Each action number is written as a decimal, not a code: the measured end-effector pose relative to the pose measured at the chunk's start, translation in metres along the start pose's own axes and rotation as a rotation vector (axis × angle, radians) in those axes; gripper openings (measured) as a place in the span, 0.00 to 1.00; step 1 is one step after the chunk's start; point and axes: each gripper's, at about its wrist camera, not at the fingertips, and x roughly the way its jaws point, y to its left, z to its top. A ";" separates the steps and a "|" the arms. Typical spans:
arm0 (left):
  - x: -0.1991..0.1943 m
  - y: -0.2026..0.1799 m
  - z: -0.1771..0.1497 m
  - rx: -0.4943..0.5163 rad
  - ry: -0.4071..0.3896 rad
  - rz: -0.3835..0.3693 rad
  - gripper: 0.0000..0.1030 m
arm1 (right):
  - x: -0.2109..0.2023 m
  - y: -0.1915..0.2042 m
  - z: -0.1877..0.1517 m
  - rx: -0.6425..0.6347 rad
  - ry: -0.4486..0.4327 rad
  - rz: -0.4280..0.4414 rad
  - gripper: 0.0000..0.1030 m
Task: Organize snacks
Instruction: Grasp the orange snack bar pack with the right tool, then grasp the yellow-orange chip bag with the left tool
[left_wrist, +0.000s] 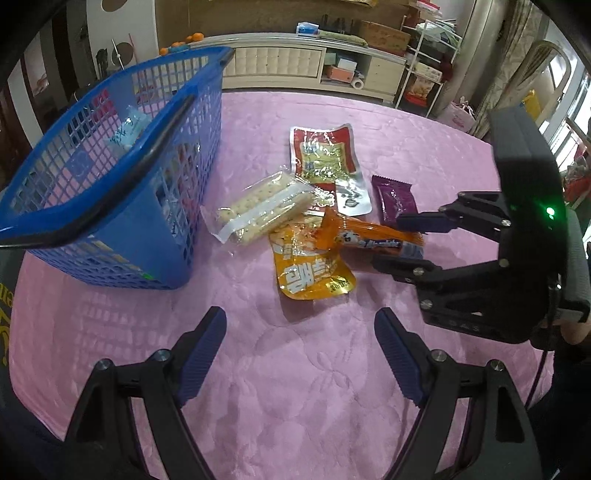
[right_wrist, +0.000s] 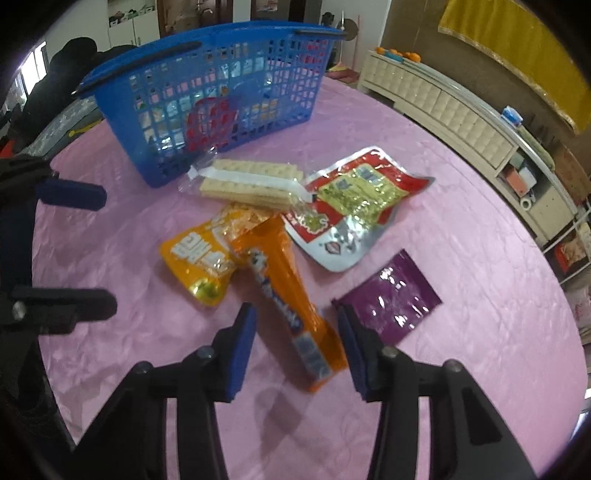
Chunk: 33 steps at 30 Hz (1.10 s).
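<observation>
The orange pack (right_wrist: 291, 314) lies on the pink desk (right_wrist: 461, 369), its near end between the fingers of the right hand-held gripper (right_wrist: 295, 350); the jaws straddle it part-open, and pad contact cannot be confirmed. Beside it lie the yellow pouch (right_wrist: 199, 262), cracker pack (right_wrist: 251, 184), red pouch (right_wrist: 354, 195) and purple packet (right_wrist: 391, 299), with the blue basket (right_wrist: 147, 166) behind. The left hand-held gripper (left_wrist: 299, 354) hovers wide open and empty over bare desk.

Bare cloth (left_wrist: 295, 369) before snack pile (left_wrist: 314, 221)
</observation>
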 end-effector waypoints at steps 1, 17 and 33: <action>0.001 0.000 0.000 0.001 0.003 0.000 0.79 | 0.003 -0.001 0.000 0.002 0.000 0.013 0.44; 0.011 -0.008 0.003 0.010 0.039 -0.004 0.79 | -0.023 -0.015 -0.032 0.236 -0.076 0.107 0.20; 0.052 -0.028 0.040 0.027 0.163 -0.013 0.79 | -0.031 -0.042 -0.046 0.459 -0.061 0.138 0.20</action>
